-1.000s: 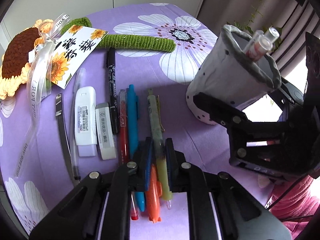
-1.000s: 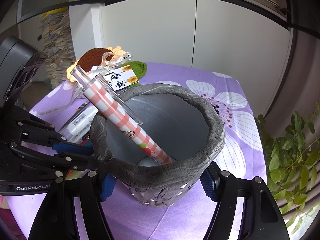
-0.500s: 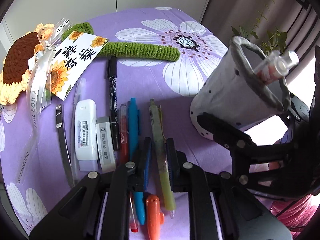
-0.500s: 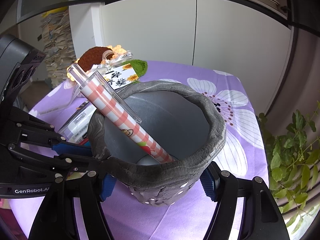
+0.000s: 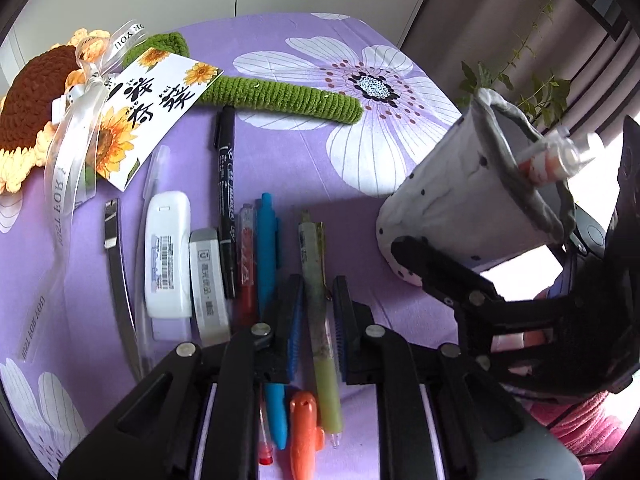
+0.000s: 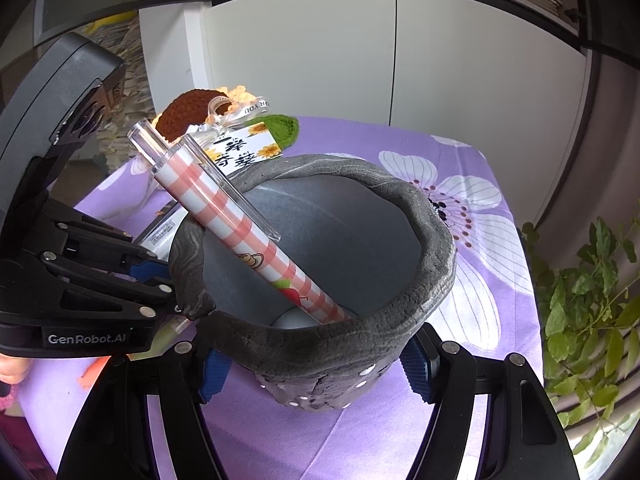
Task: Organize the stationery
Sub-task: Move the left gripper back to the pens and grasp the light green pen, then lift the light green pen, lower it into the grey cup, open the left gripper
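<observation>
Cup (image 6: 320, 240): held by right claw (image 6: 316, 364), one checked pen (image 6: 248, 240) inside. Left claw (image 5: 316, 320): clamped on green pen (image 5: 316, 296). Desk (image 5: 280, 160), 9 o'clock: several items unsorted.

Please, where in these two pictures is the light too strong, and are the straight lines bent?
Left wrist view: the bright patch behind the pen holder is blown out to white, and black corners frame the fisheye circle. Right wrist view: even light, holder sharp, and the cabinet edge bows.

Left gripper (image 5: 316, 316): jaws narrowed, both pads against a pen.
Right gripper (image 6: 316, 364): jaws wide, clasping a pot.
</observation>
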The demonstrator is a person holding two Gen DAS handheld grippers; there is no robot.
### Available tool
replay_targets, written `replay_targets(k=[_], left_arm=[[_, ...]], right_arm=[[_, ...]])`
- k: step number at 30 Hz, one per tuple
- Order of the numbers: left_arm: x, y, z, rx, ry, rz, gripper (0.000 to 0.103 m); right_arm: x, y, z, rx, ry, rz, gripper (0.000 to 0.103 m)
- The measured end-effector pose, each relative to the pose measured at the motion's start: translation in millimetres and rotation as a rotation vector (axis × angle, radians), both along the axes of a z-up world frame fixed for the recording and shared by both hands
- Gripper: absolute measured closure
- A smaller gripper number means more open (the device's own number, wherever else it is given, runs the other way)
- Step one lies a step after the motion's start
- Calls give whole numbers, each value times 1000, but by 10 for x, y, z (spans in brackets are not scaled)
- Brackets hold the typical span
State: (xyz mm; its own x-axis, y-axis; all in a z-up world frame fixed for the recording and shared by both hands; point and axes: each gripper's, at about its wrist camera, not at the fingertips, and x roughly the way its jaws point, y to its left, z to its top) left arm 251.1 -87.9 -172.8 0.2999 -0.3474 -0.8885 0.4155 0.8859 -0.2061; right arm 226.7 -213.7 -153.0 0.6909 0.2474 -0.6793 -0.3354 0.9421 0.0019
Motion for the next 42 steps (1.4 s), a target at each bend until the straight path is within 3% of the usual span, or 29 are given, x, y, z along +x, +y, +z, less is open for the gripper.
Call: replay_targets(k=[9, 12, 14, 15, 18, 22, 26, 34, 42], left_arm=[[-400, 49, 10, 25, 27, -30, 88], [-396, -21, 20, 29, 20, -32, 74], [-373, -68, 19, 41, 9, -28, 58], [-361, -93, 16, 49, -1, -27, 58], [-300, -130, 1, 67, -20, -18, 60], [-200, -135, -13, 90, -52, -15, 79], [-188, -84, -6, 100, -63, -39, 89], [-235, -3, 39, 68, -37, -33, 89], [-371, 138, 508, 1, -131, -5, 90]], right_arm=[[-1, -3, -5, -2, 1, -1, 32], [-1, -1, -5, -2, 1, -1, 32], [-2, -2, -8, -1, 4, -1, 32], [-3, -2, -6, -1, 4, -1, 32], [-11, -3, -8, 2, 5, -1, 32], [-7, -20, -13, 7, 8, -9, 32], [-22, -10, -18, 5, 9, -4, 32], [-21, -17, -19, 5, 9, -3, 32], [-23, -15, -19, 5, 9, -3, 32]])
